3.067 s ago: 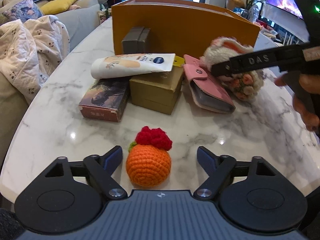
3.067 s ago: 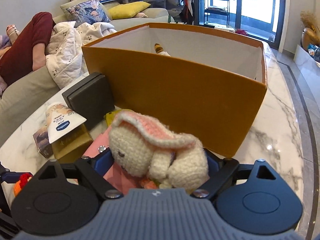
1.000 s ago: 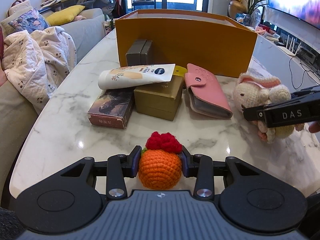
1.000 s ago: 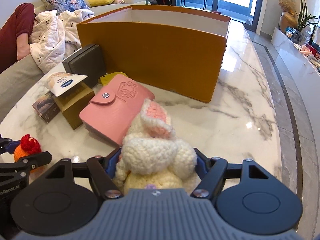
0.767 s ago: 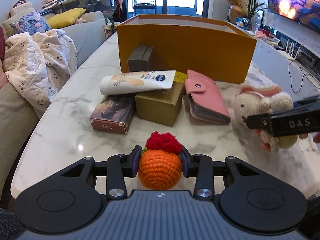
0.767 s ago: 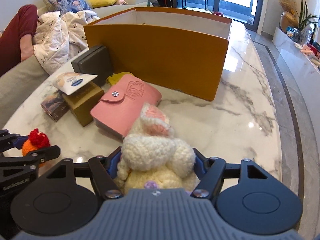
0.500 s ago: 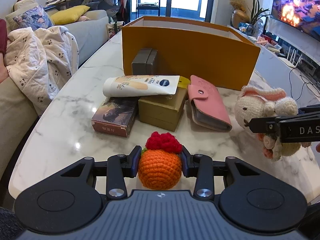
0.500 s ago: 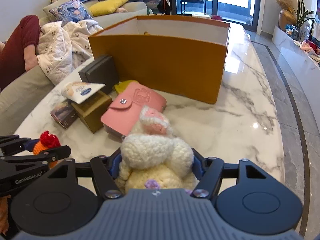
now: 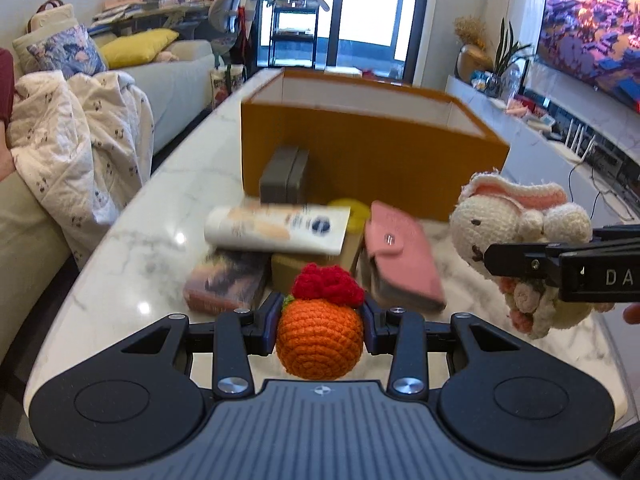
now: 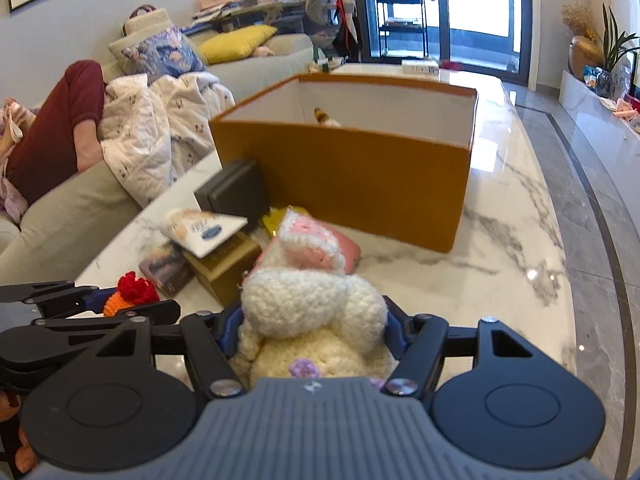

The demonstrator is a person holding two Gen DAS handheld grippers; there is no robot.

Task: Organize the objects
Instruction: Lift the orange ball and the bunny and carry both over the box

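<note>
Your left hand-held gripper (image 9: 320,318) is clamped on the crochet orange (image 9: 320,338), your right hand-held gripper (image 10: 314,326) on the crochet bunny (image 10: 310,308), both held above the worktop (image 10: 500,248). The orange box (image 10: 360,184) holds one item; wallet (image 9: 400,256), tube (image 9: 276,228) and small boxes (image 9: 284,174) remain outside.

The right gripper (image 10: 314,322) is clamped on a cream crocheted bunny (image 10: 312,312) with a pink ear, low at 6 o'clock. At 12 o'clock an open orange box (image 10: 348,176) stands on the marble table (image 10: 500,264), something small showing inside. A dark case (image 10: 234,196) leans against it at 10 o'clock, with a white tube (image 10: 202,230) resting on a tan box (image 10: 224,264) below. At 9 o'clock the left gripper (image 10: 120,306) grips an orange crocheted ball (image 10: 130,294).
</note>
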